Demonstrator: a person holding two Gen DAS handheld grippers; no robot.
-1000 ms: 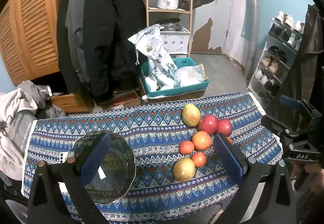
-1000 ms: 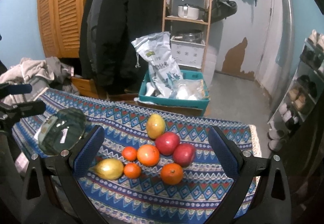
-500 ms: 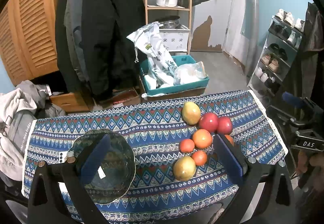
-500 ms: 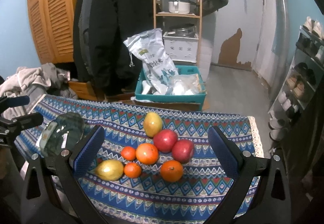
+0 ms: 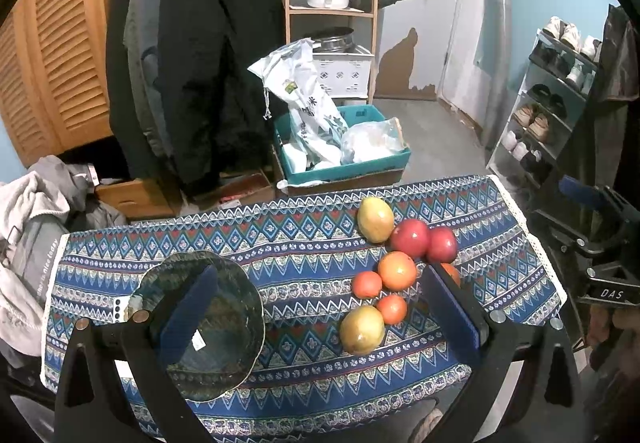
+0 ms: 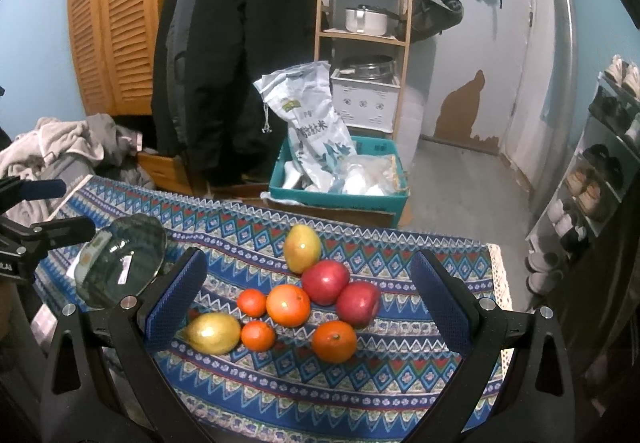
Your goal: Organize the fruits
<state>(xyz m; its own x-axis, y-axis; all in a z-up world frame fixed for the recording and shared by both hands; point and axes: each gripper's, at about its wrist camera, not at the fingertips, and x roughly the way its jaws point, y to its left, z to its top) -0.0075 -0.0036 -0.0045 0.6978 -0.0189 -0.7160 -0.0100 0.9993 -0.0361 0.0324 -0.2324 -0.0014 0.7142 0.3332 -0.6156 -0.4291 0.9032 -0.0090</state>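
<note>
Fruit lies grouped on the right half of a patterned blue cloth (image 5: 304, 243): two yellow mangoes (image 6: 302, 247) (image 6: 212, 333), two red apples (image 6: 325, 281) (image 6: 358, 303), a large orange (image 6: 288, 305), another orange (image 6: 334, 341) and two small tangerines (image 6: 252, 302) (image 6: 258, 336). A dark glass bowl (image 5: 200, 323) (image 6: 122, 263) sits empty on the left. My left gripper (image 5: 320, 319) is open above the cloth between bowl and fruit. My right gripper (image 6: 310, 303) is open, its fingers wide on either side of the fruit group, above it.
Behind the table, a teal crate (image 6: 340, 187) with bags stands on the floor. A black coat (image 6: 228, 63), a wooden shelf (image 6: 364, 3) and a shoe rack (image 5: 560, 103) are farther back. Clothes (image 5: 36, 211) are piled at the left.
Both views shift slightly; both grippers have drifted a little. The fruit and bowl have not moved. Both grippers stay open.
</note>
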